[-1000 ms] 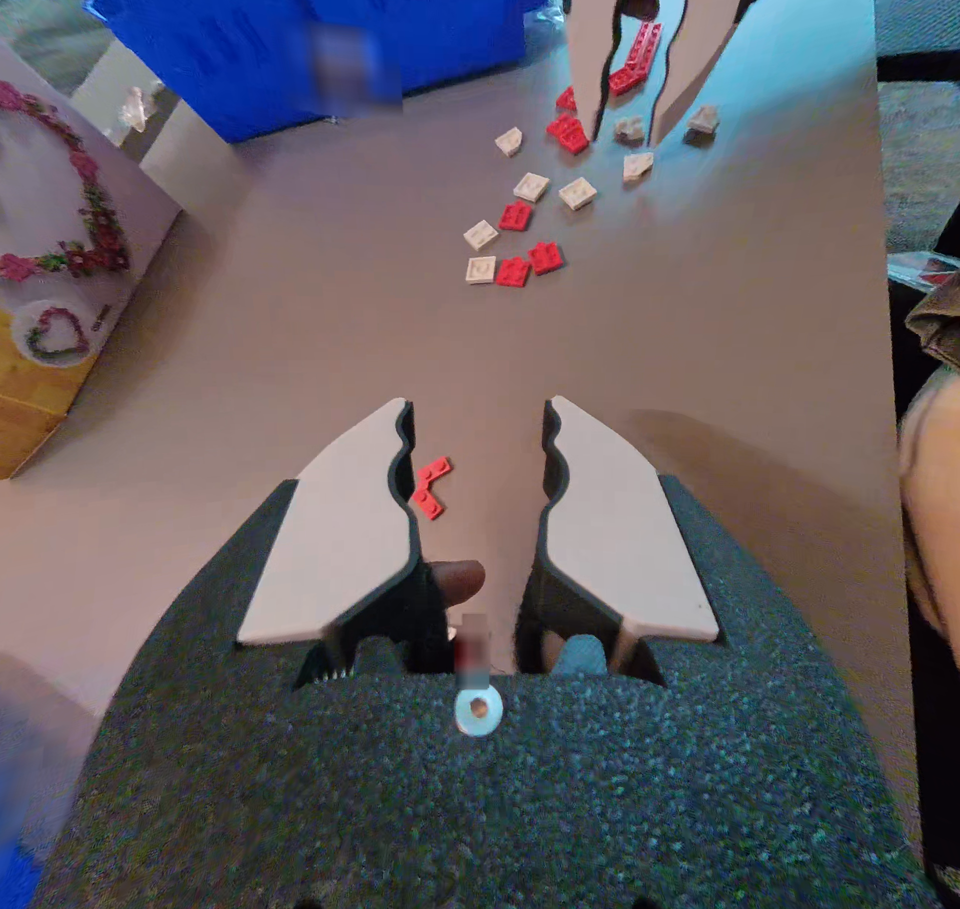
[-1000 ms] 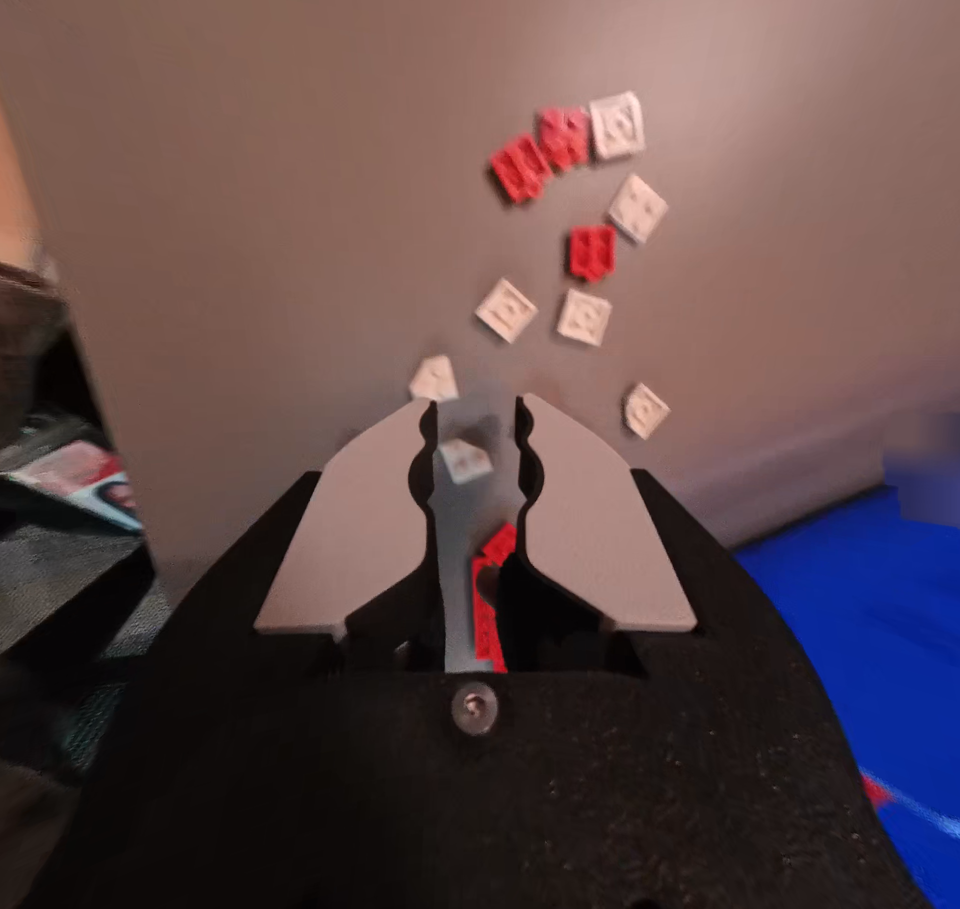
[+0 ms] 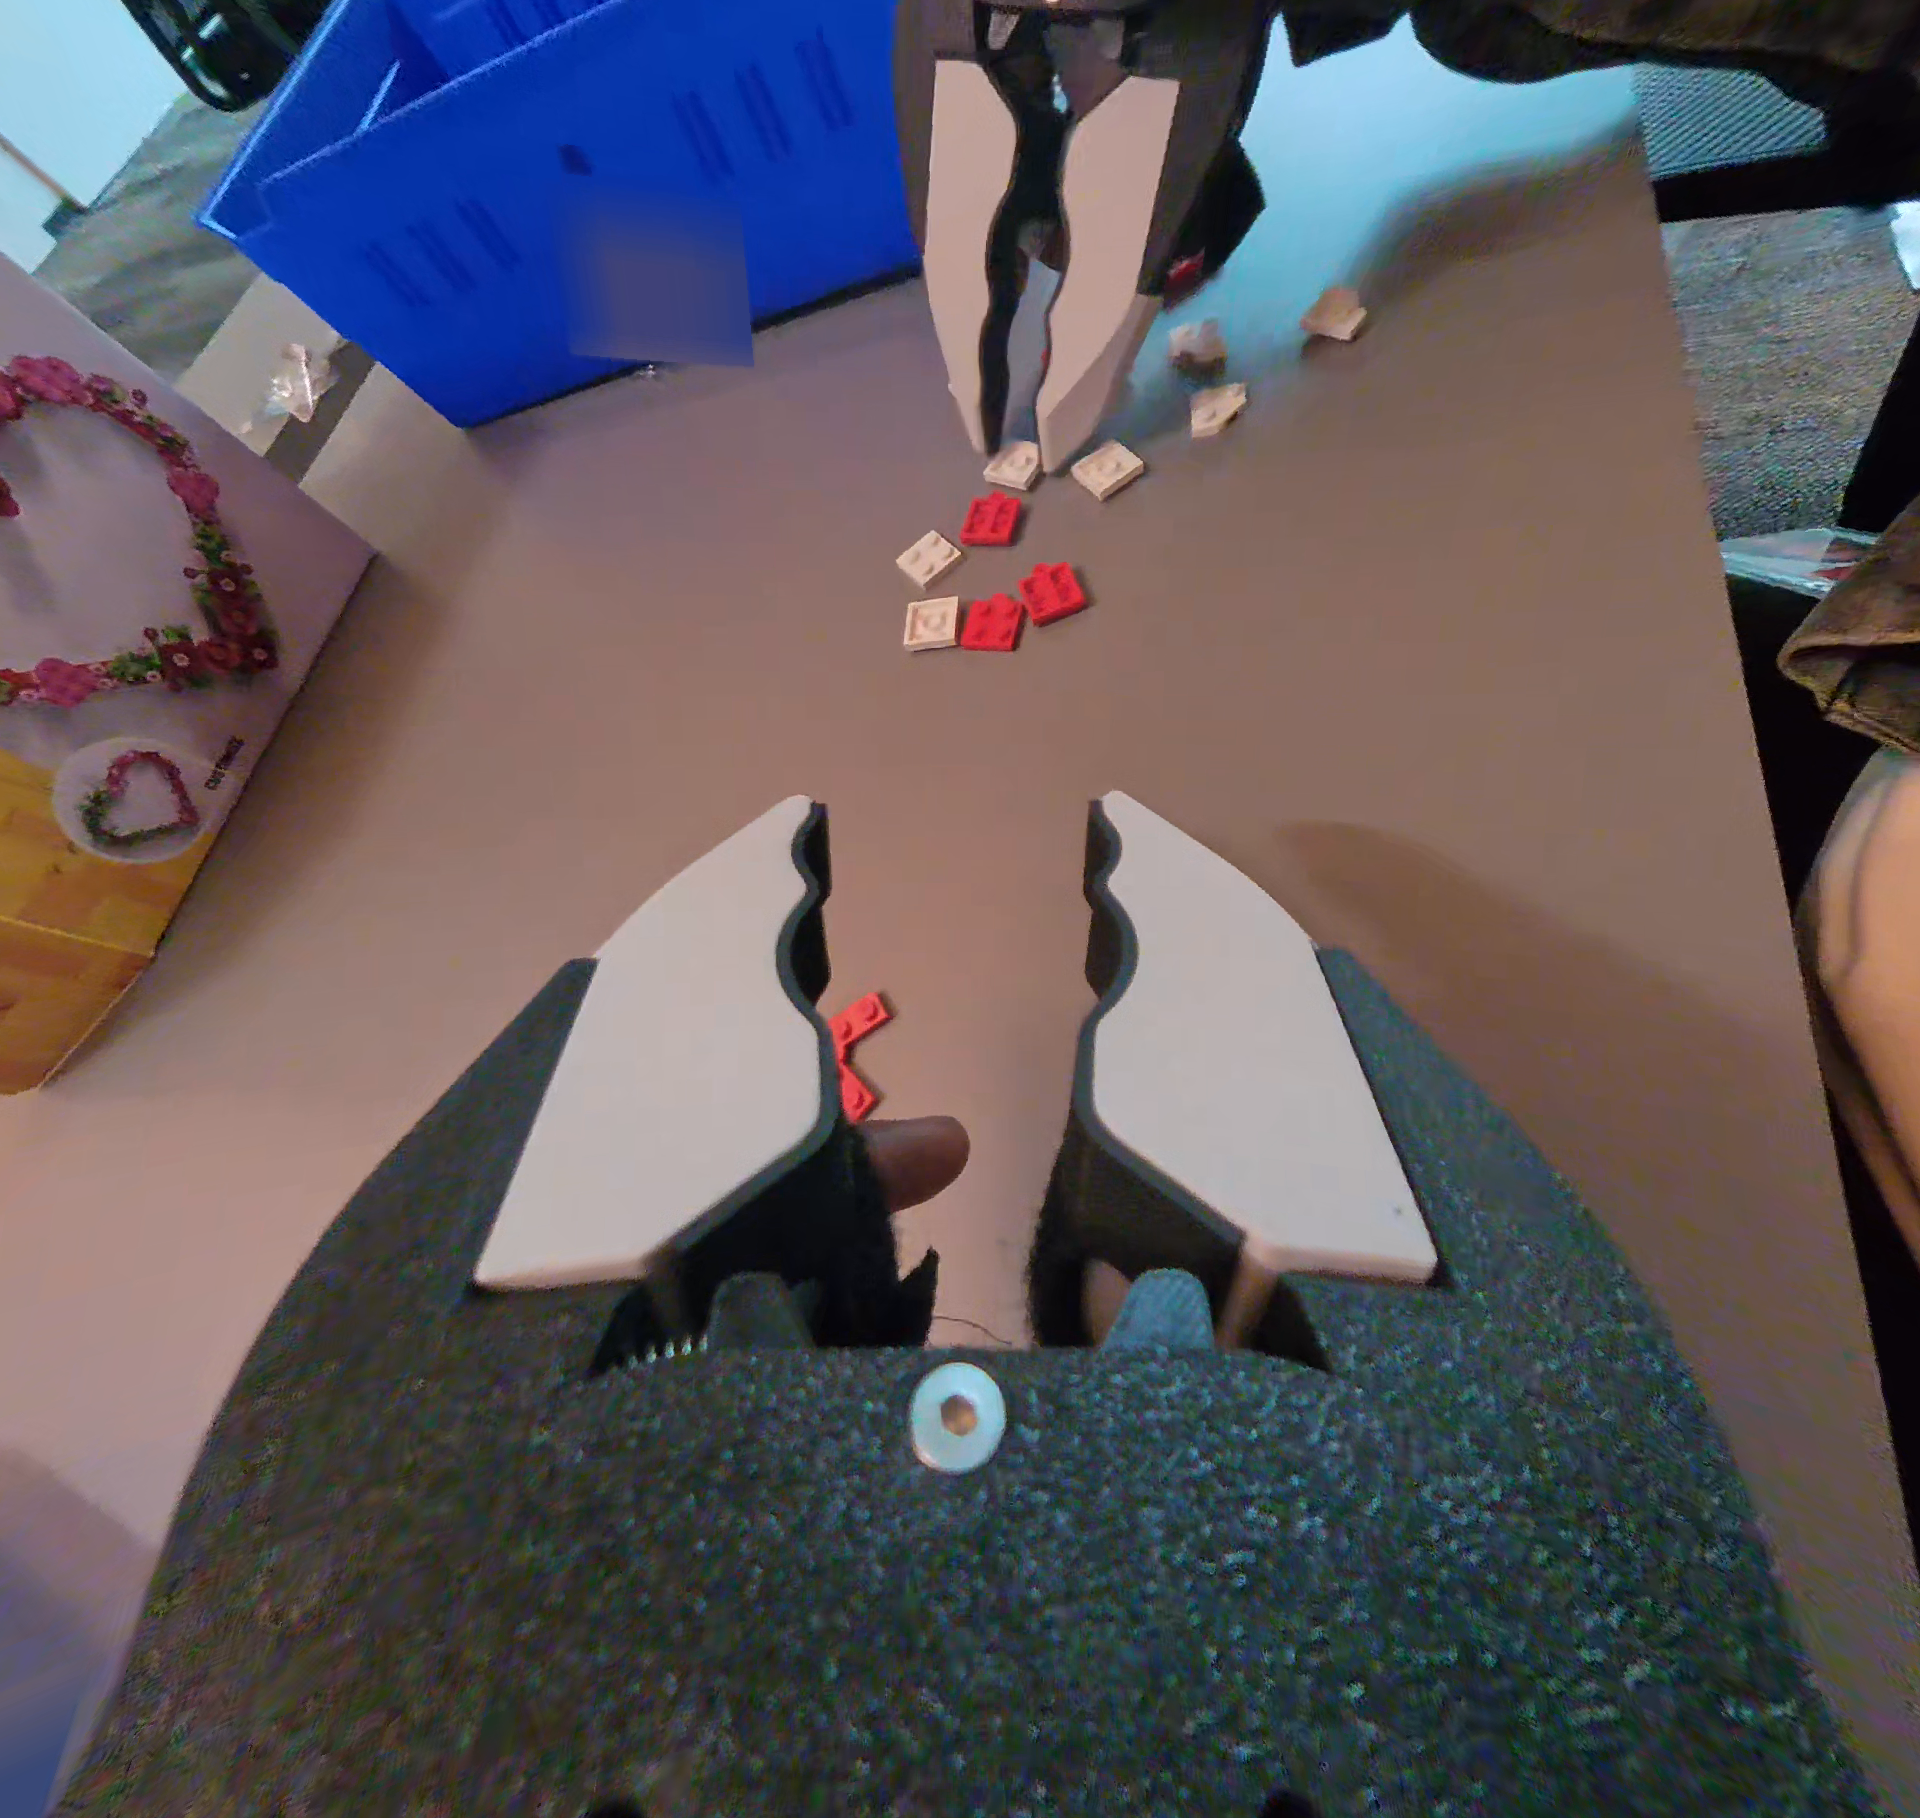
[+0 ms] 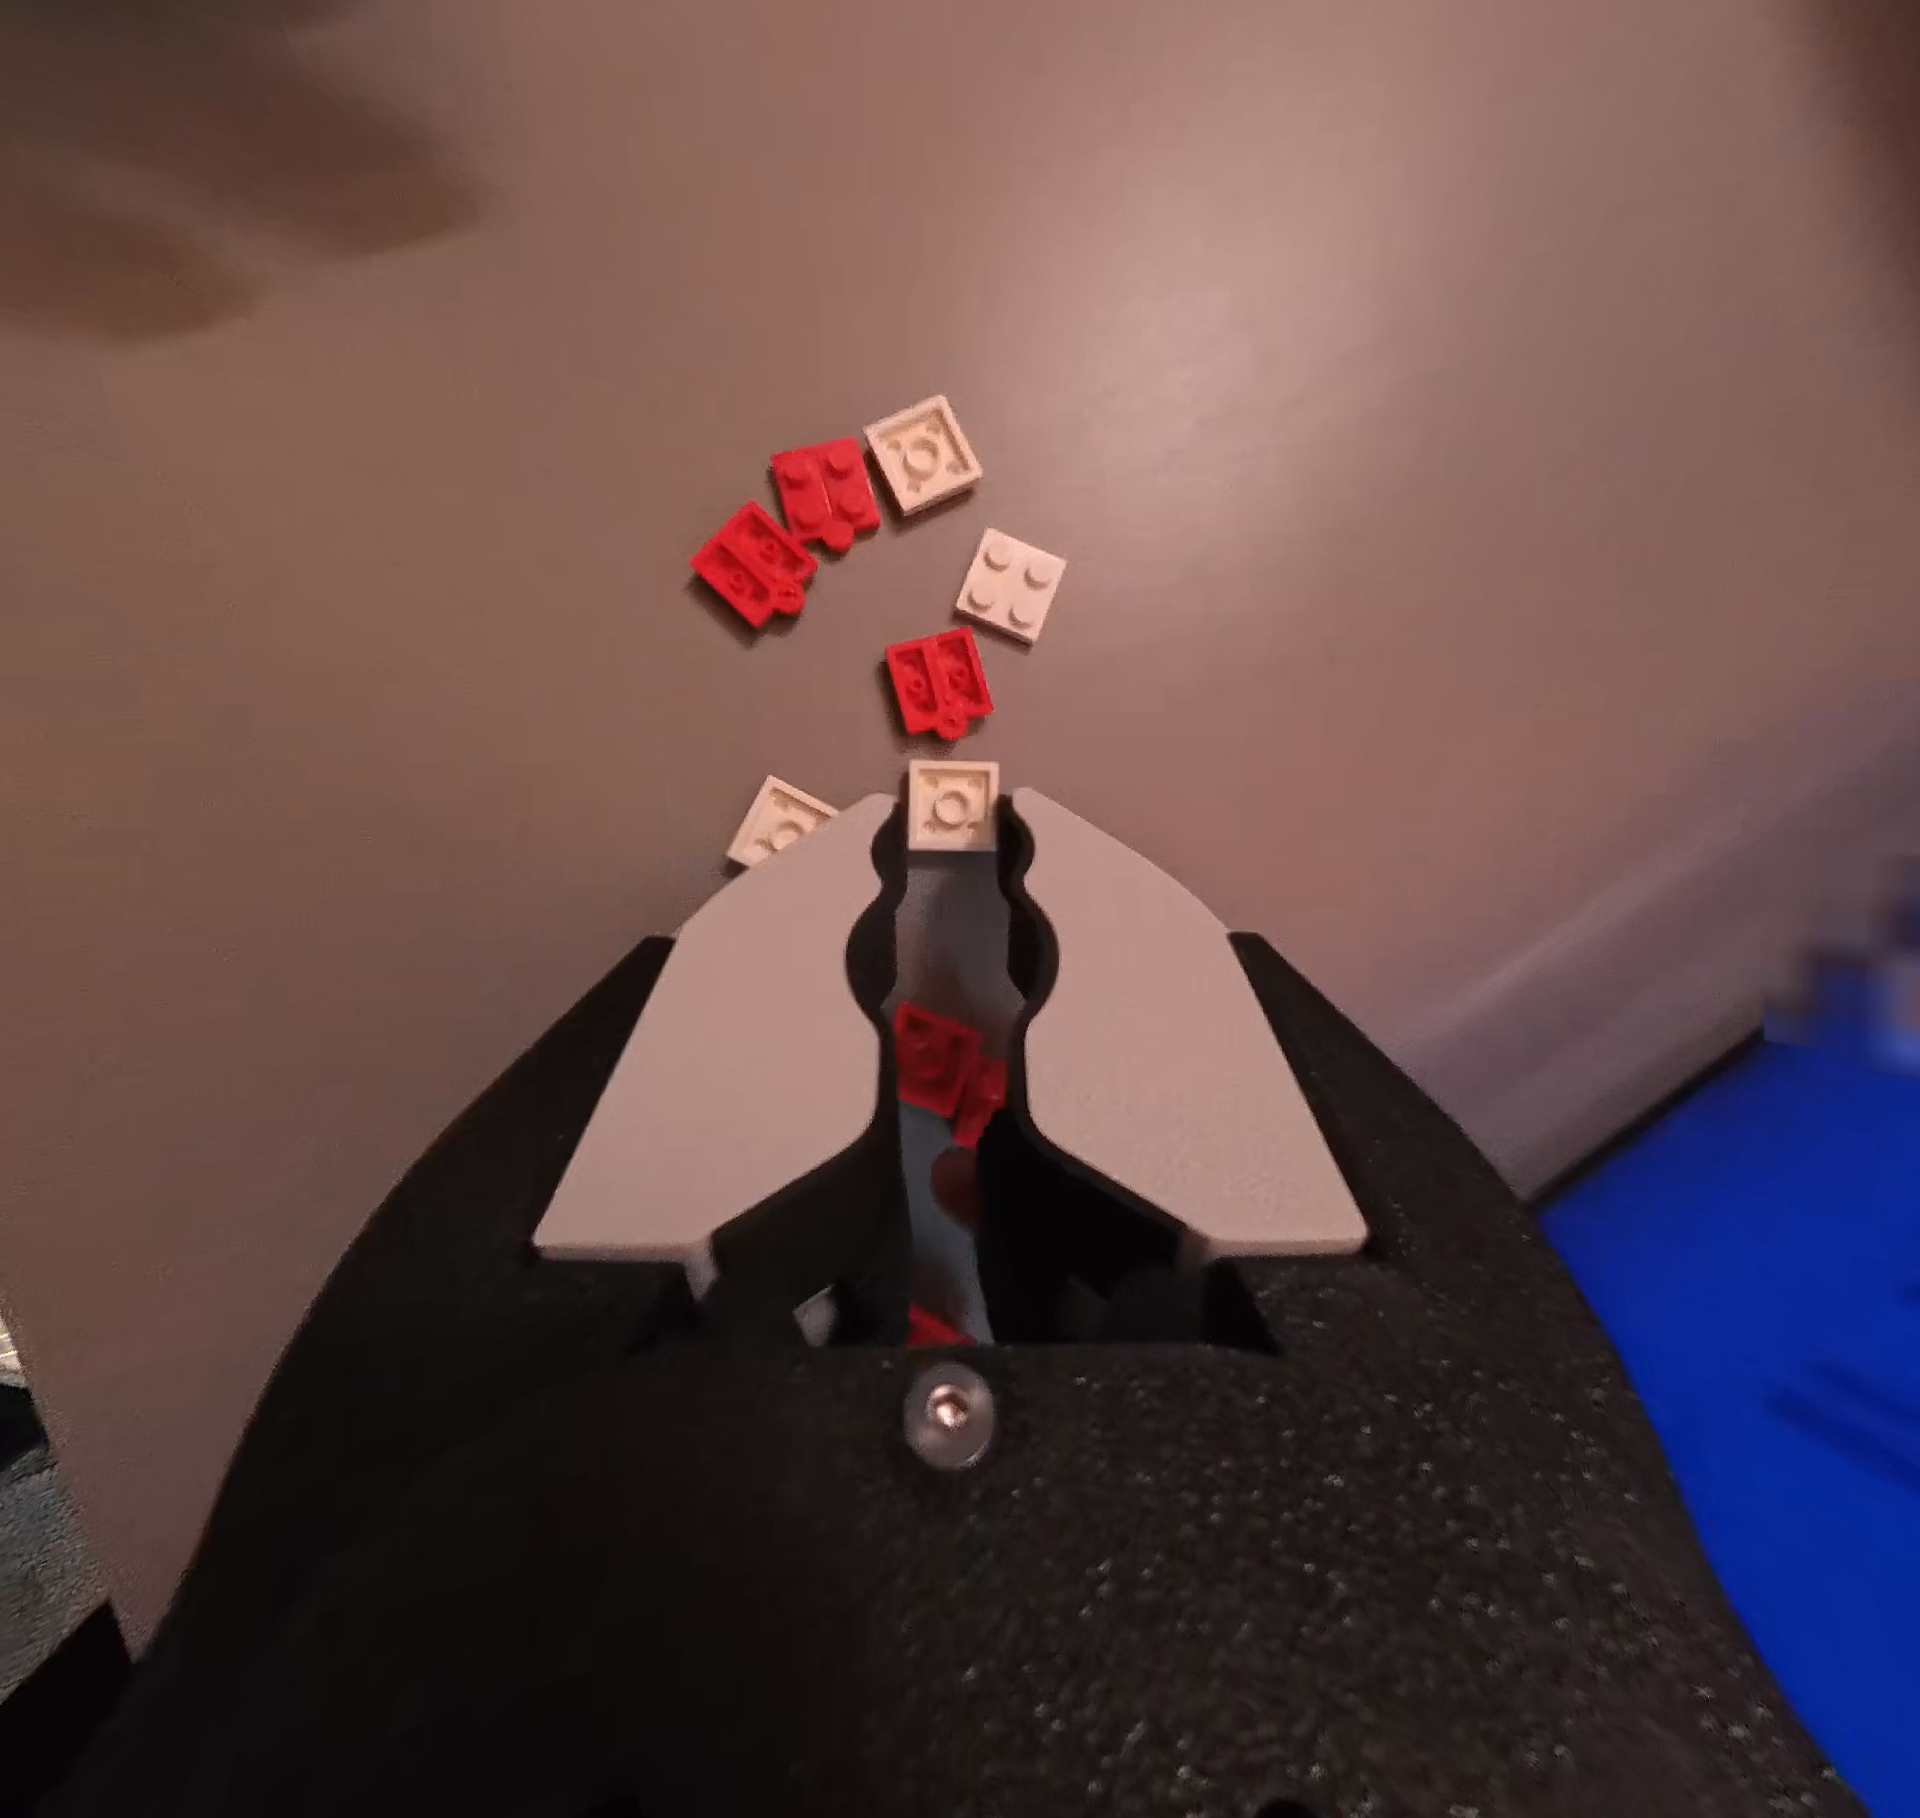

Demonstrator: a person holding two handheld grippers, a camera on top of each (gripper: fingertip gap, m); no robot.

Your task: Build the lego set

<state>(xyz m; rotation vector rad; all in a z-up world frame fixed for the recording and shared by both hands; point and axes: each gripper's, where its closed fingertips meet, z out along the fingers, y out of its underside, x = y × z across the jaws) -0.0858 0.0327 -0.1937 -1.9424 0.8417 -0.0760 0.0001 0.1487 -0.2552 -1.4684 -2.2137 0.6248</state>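
Small red and white lego plates lie scattered on the brown table (image 3: 1403,729). My right gripper (image 4: 953,800) points down at the far cluster, its tips closed on either side of a white square plate (image 4: 953,807) that lies on the table. It also shows in the left wrist view (image 3: 1013,443) with the same plate (image 3: 1013,467). Red plates (image 4: 937,679) and other white plates (image 4: 1010,586) lie just beyond it. My left gripper (image 3: 956,807) is open and empty, low over the near table. A red L-shaped piece (image 3: 860,1036) lies beside its left finger.
A blue bin (image 3: 582,147) stands at the far left of the table. The lego box with a flower heart picture (image 3: 114,688) lies at the left edge. More white pieces (image 3: 1216,407) lie right of the right gripper. A person's arm (image 3: 1860,989) is at the right edge. Some 15 centimeters of space lies between my two pairs of fingers. The red L-shaped piece (image 3: 860,1036) is about 7 centimeters from my left fingertips.
The right gripper has come nearer along the row of plates and narrowed its jaws around a white plate. The left gripper has stayed open in place.
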